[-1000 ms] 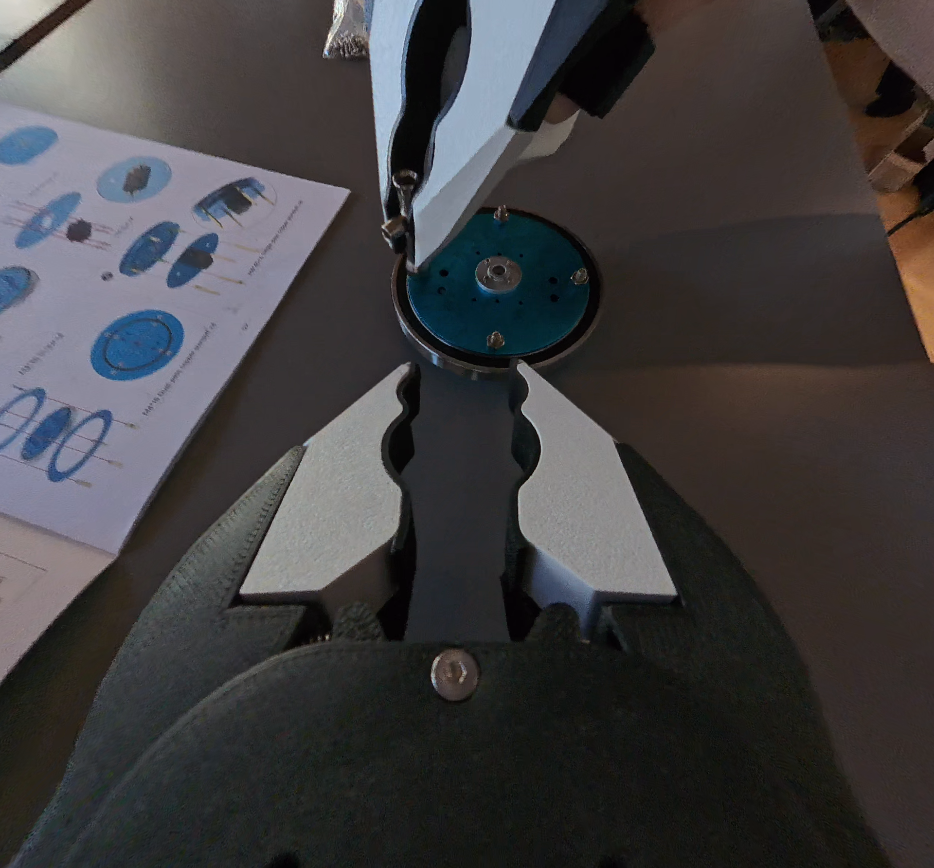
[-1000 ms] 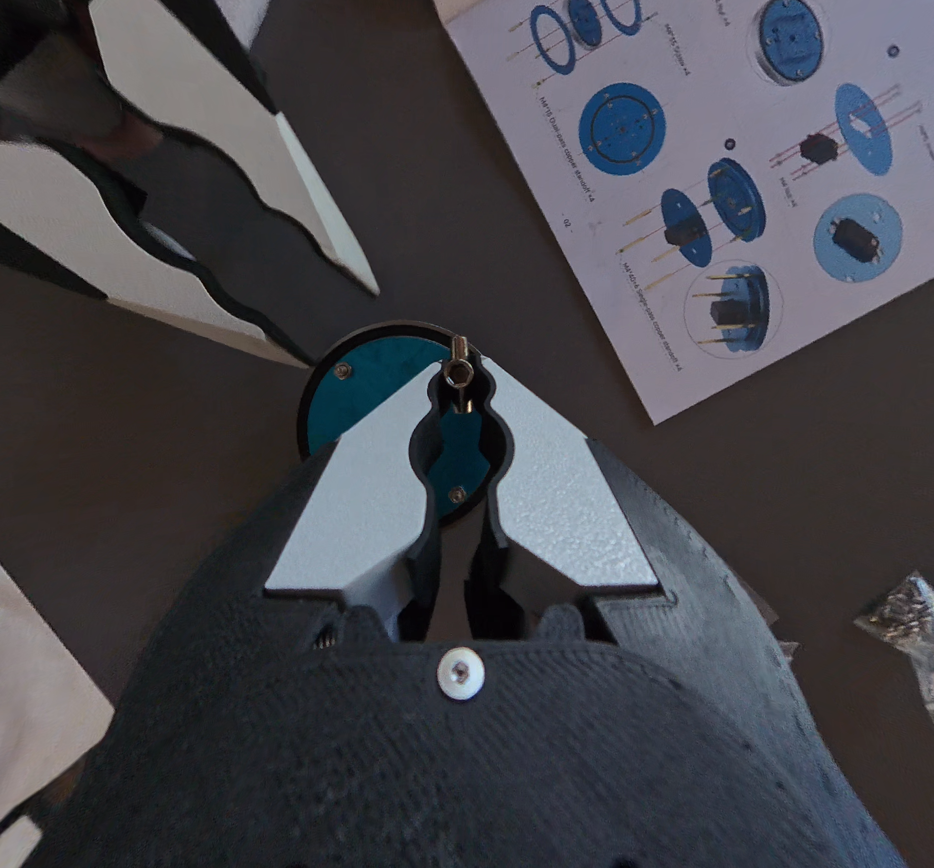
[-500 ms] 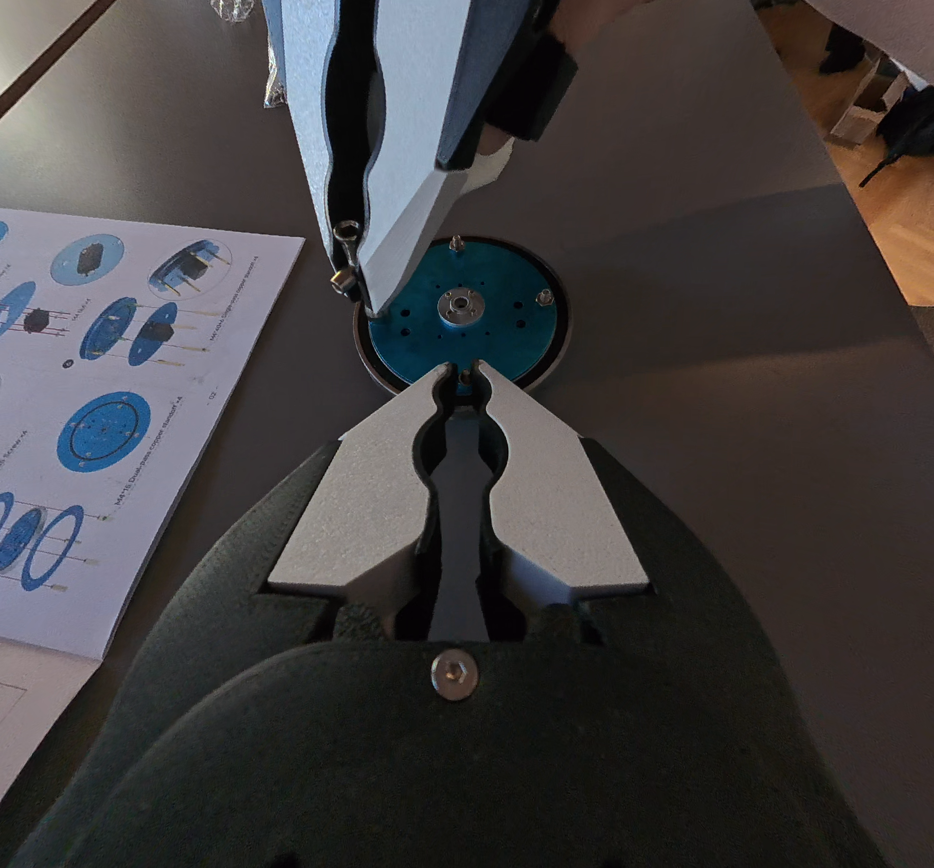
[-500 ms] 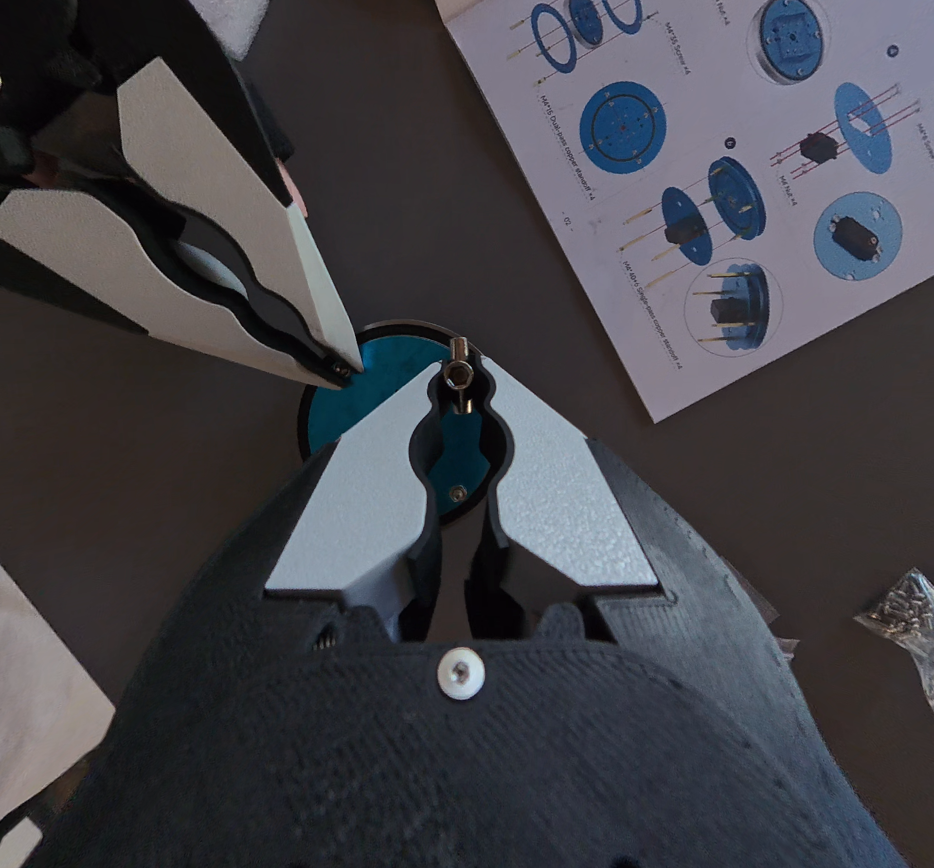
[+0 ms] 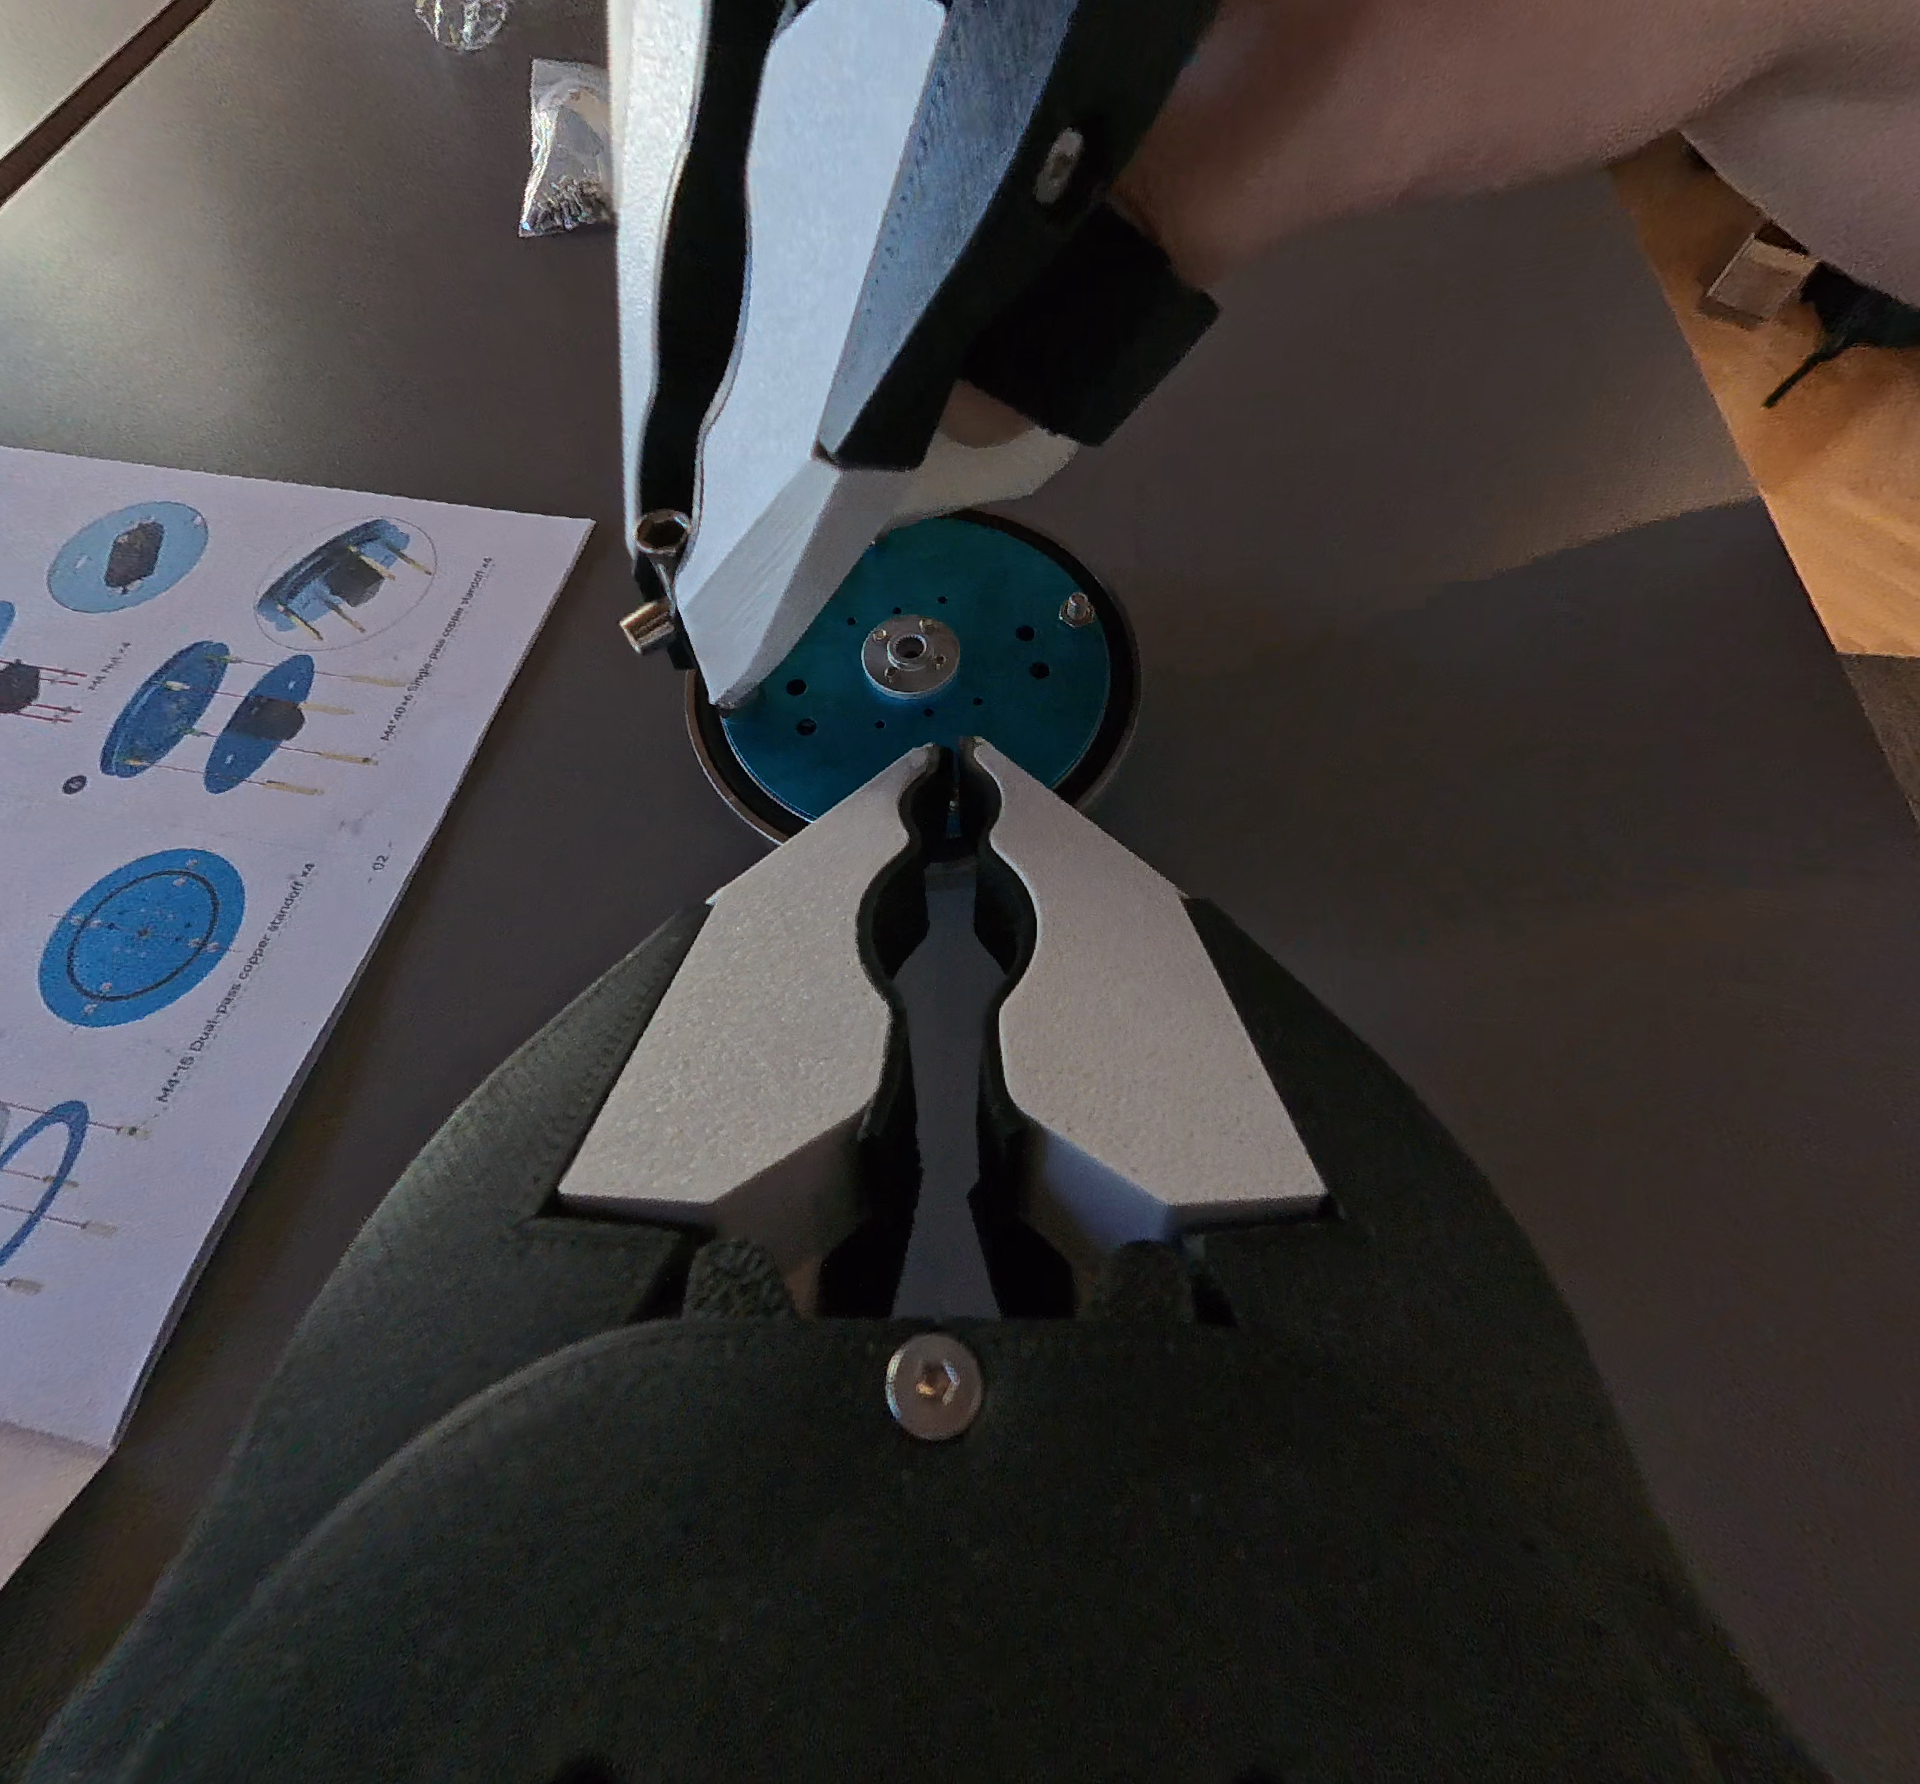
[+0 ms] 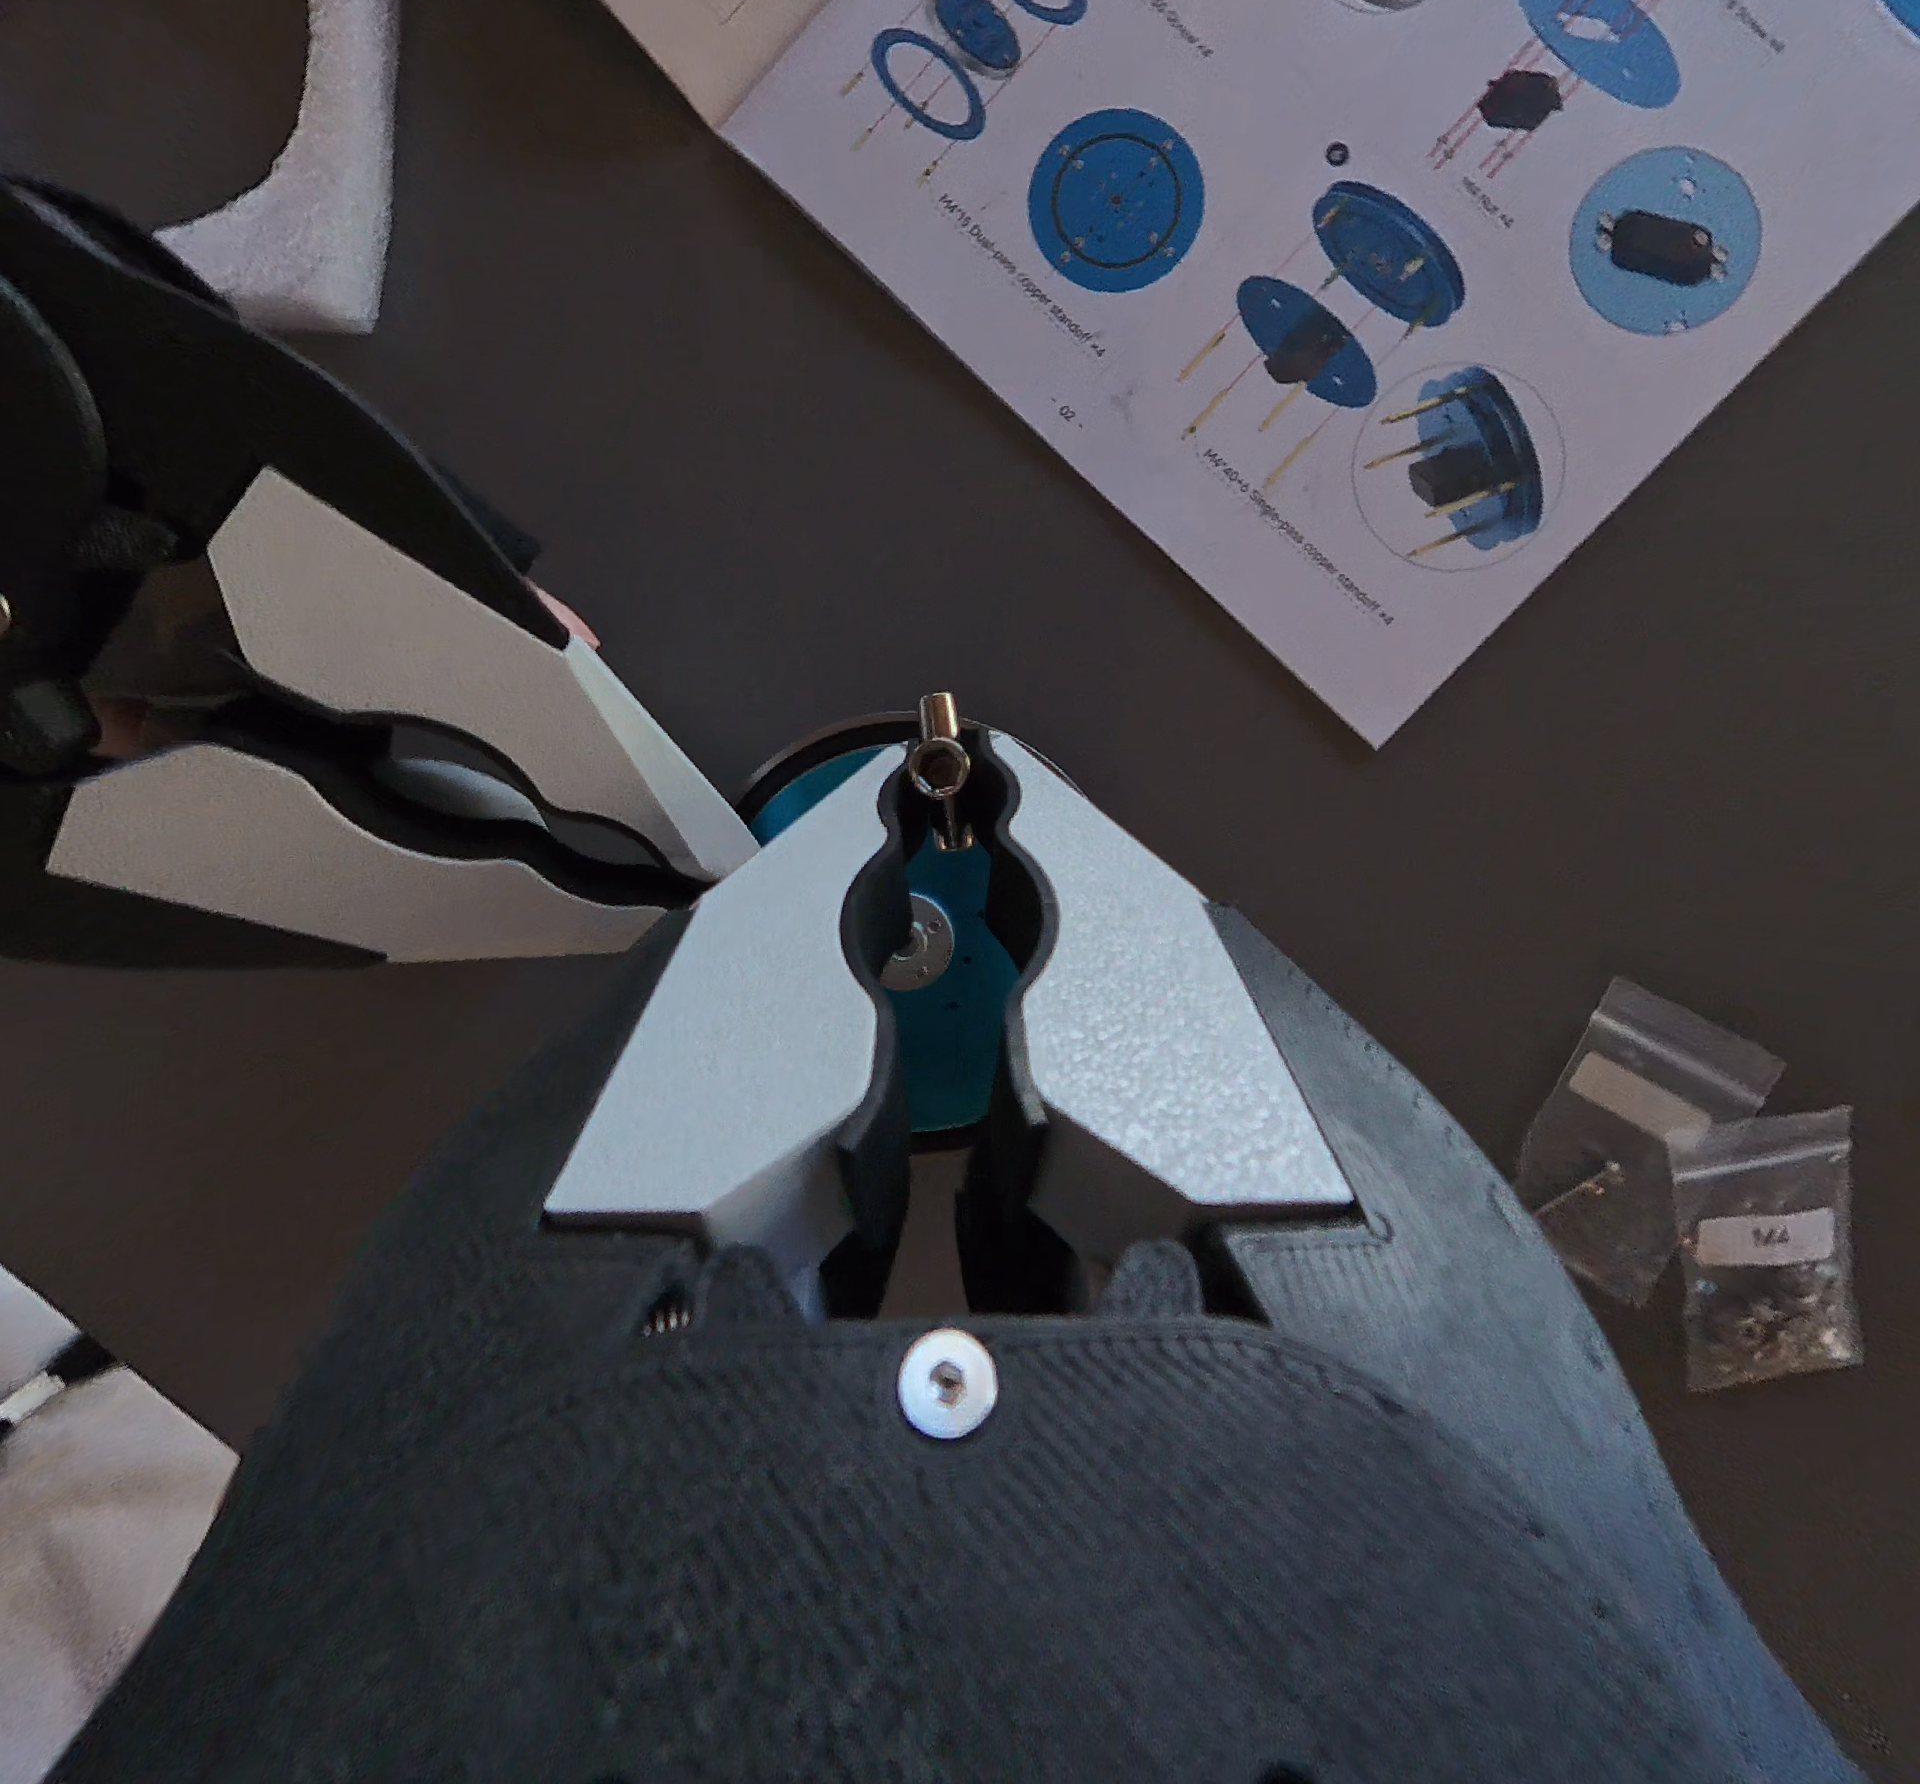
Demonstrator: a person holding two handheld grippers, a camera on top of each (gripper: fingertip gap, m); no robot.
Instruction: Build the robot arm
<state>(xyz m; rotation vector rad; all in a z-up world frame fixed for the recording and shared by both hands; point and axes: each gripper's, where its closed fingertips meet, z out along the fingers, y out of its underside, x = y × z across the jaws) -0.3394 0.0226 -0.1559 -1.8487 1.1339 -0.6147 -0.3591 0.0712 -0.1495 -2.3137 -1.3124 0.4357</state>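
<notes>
A round blue disc in a dark ring lies flat on the dark table, with a silver hub at its middle and short metal posts near its rim. My left gripper is closed on the post at the disc's near edge. My right gripper is shut on a small cross-shaped metal socket tool and holds it over the disc's rim. In the left wrist view it comes down from above at the disc's left edge. The left gripper shows at the left of the right wrist view.
An open instruction booklet with blue diagrams lies left of the disc and also shows in the right wrist view. Small plastic bags of hardware lie nearby. A white foam block with a round hole lies far left. The table edge is at right. The tips of one gripper are about 5 cm away from the tips of the other.
My left gripper has moved forward to the disc and closed from open onto the near post. My right gripper, still holding the tool, has shifted slightly over the disc's rim.
</notes>
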